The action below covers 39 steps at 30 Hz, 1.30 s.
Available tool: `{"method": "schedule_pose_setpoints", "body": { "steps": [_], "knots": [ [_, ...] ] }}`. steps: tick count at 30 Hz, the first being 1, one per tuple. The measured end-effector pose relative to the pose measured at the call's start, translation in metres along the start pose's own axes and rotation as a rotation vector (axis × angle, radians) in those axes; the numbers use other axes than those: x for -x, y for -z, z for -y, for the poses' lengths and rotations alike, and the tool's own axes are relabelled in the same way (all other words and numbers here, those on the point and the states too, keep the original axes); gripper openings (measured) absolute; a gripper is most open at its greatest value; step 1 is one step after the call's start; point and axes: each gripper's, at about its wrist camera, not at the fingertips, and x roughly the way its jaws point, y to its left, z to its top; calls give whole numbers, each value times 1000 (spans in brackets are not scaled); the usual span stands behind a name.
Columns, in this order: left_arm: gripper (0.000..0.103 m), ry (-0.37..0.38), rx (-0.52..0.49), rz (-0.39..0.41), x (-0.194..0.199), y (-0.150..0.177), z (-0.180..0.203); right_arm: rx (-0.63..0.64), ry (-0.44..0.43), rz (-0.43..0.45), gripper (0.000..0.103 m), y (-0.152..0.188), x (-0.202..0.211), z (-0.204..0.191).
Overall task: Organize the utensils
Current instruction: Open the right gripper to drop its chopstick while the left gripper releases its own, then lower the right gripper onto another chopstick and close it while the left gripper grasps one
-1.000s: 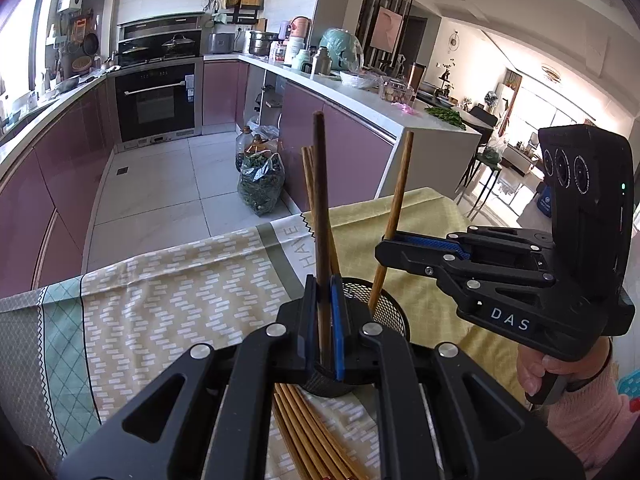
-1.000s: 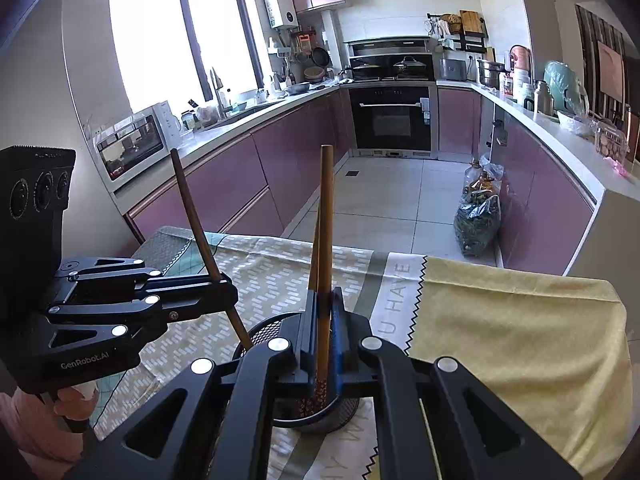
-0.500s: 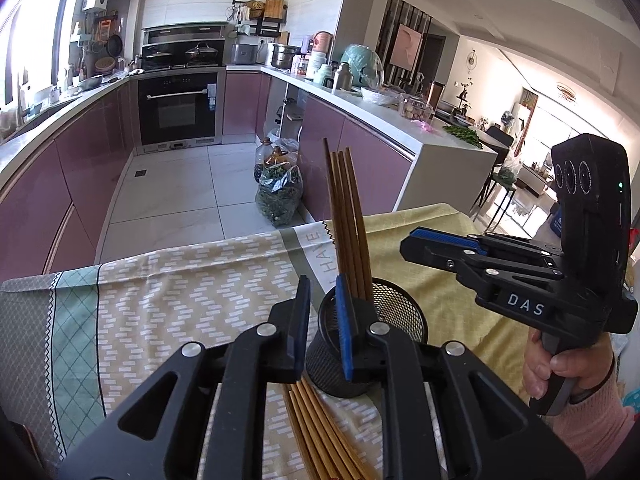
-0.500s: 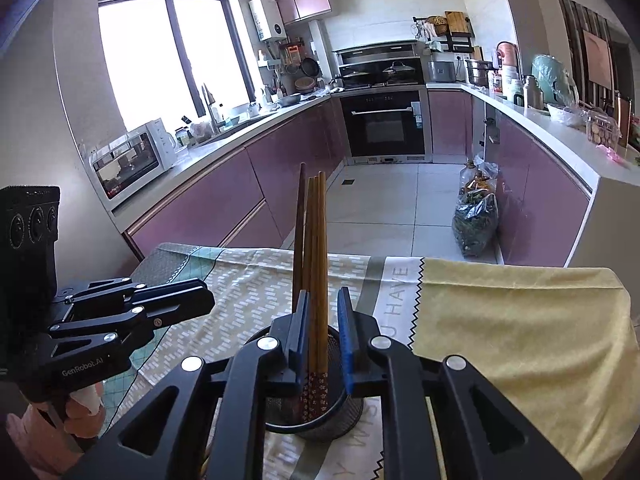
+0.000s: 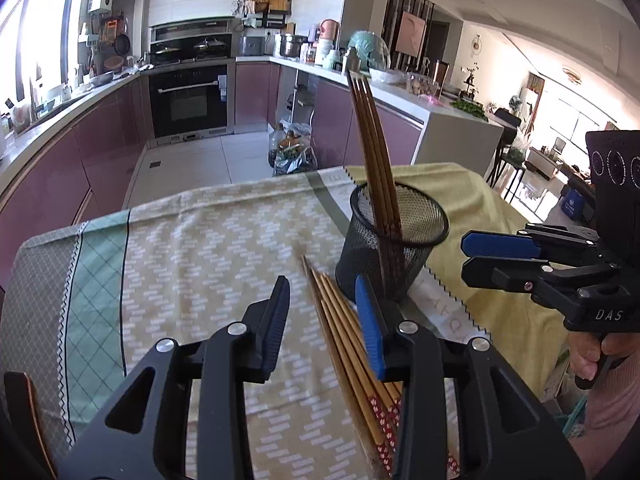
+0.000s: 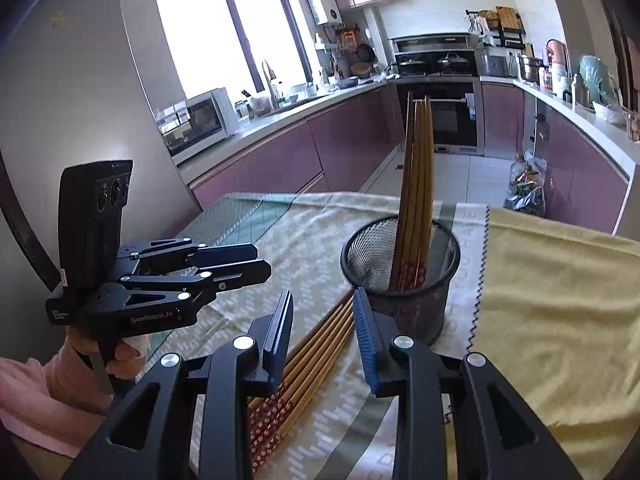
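Wooden chopsticks [image 5: 372, 152] now stood together in the mesh cup [image 6: 404, 276]; a second earlier each tongs gripped one. Left tongs [image 5: 324, 320] and right tongs [image 6: 322, 336] were released, empty. More chopsticks [image 6: 308, 356] lay beside the cup, awaiting pickup.

Chopsticks [image 5: 376, 160] upright in mesh cup [image 5: 396, 248]; loose bundle [image 5: 352, 340] beside.

A black wire-mesh cup [image 5: 394, 240] stands on the cloth-covered table [image 5: 200, 240], with several wooden chopsticks [image 5: 374, 148] upright inside it, leaning on the rim. More wooden chopsticks [image 5: 348, 328] lie flat on the cloth just beside the cup's left. A bag of greens [image 5: 290, 156] sits on the kitchen floor behind the table.
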Motion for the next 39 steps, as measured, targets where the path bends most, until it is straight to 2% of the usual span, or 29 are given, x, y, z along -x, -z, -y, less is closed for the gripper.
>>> {"method": "schedule_pose_setpoints", "body": {
  "steps": [5, 11, 16, 26, 31, 32, 36, 39],
  "knots": [
    [35, -2, -19, -117, -27, 36, 3, -61, -9, -92, 29, 25, -27, 1],
    [35, 3, -10, -177, -47, 58, 4, -92, -7, -136, 29, 44, -39, -2],
    [34, -16, -22, -190, -55, 63, 7, -92, 0, -147, 29, 50, -42, -8],
    [33, -21, 16, -195, -54, 66, 3, -92, 14, -158, 29, 51, -49, -6],
    [36, -36, -5, -198, -54, 70, 8, -86, 36, -162, 29, 52, -51, -6],
    [35, -40, -6, -199, -54, 70, 9, -83, 43, -163, 29, 53, -52, -7],
    [17, -50, -6, -206, -55, 71, 13, -69, 60, -171, 29, 53, -55, -9],
    [10, -58, 19, -208, -53, 73, 10, -43, 90, -178, 29, 54, -58, -12]
  ]
}}
